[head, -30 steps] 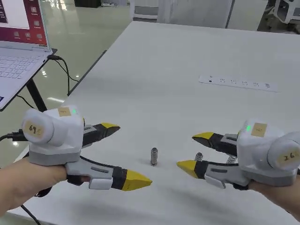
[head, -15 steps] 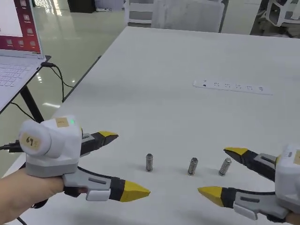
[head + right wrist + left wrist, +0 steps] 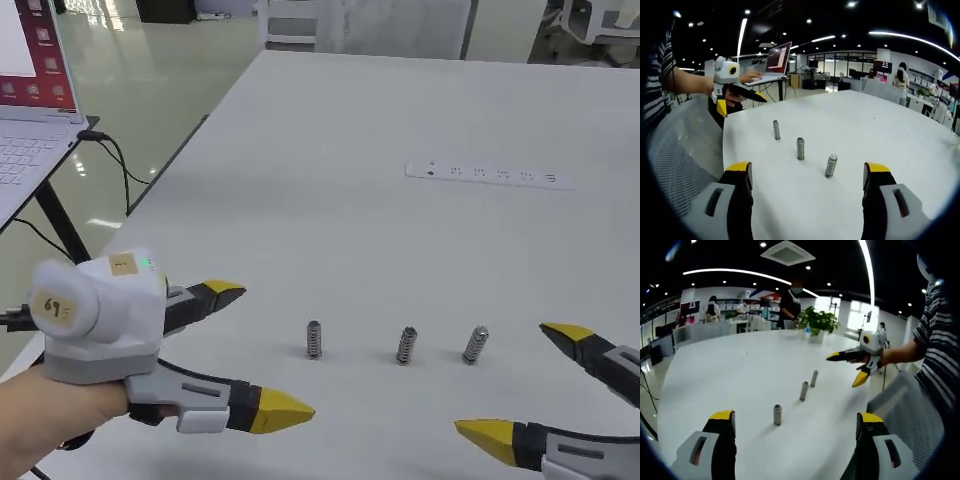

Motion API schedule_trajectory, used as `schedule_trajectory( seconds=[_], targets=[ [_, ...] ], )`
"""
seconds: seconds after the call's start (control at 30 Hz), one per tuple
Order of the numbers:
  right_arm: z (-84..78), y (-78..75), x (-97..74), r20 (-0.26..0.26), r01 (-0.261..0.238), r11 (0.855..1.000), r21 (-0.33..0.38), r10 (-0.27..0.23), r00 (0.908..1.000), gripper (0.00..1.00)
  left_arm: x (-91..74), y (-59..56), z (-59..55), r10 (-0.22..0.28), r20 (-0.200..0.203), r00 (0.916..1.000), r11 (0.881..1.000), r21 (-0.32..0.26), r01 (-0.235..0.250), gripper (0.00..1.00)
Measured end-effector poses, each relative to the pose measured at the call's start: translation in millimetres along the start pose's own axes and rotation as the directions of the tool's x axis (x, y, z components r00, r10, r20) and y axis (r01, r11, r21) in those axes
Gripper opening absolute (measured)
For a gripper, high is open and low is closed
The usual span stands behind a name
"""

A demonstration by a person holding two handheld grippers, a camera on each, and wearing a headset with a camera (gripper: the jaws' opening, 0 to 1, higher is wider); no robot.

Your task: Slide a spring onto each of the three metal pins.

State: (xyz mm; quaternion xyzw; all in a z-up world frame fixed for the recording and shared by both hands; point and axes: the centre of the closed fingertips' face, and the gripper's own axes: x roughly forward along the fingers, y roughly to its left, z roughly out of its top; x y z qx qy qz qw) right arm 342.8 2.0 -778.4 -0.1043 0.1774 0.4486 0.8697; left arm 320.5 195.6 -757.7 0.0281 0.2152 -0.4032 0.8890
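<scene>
- White table (image 3: 350,200) spreads ahead, with a laptop (image 3: 25,110) beyond its left edge and a power strip (image 3: 490,175) lying farther back on it.
- Three pins (image 3: 406,345) stand in a row near the front edge, spaced apart; the rightmost leans a little.
- Springs (image 3: 800,148) coil around all three pins.
- Left gripper (image 3: 272,349) hovers to the left of the row, jaws spread wide and holding nothing.
- Right gripper (image 3: 503,378) hovers to the right of the row, near the leaning pin but not touching it, jaws likewise wide apart and empty.
</scene>
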Motion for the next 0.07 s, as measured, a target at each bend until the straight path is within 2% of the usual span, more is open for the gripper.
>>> schedule_trajectory(
  seconds=[0.07],
  targets=[
    [-0.6, -0.9, -0.9, 0.0, 0.007, 1.0, 0.005, -0.007, 1.0, 0.95, -1.2, 3.3, 0.4, 0.021, 0.007, 0.9998, 1.0, 0.0, -0.021, 0.98]
  ],
)
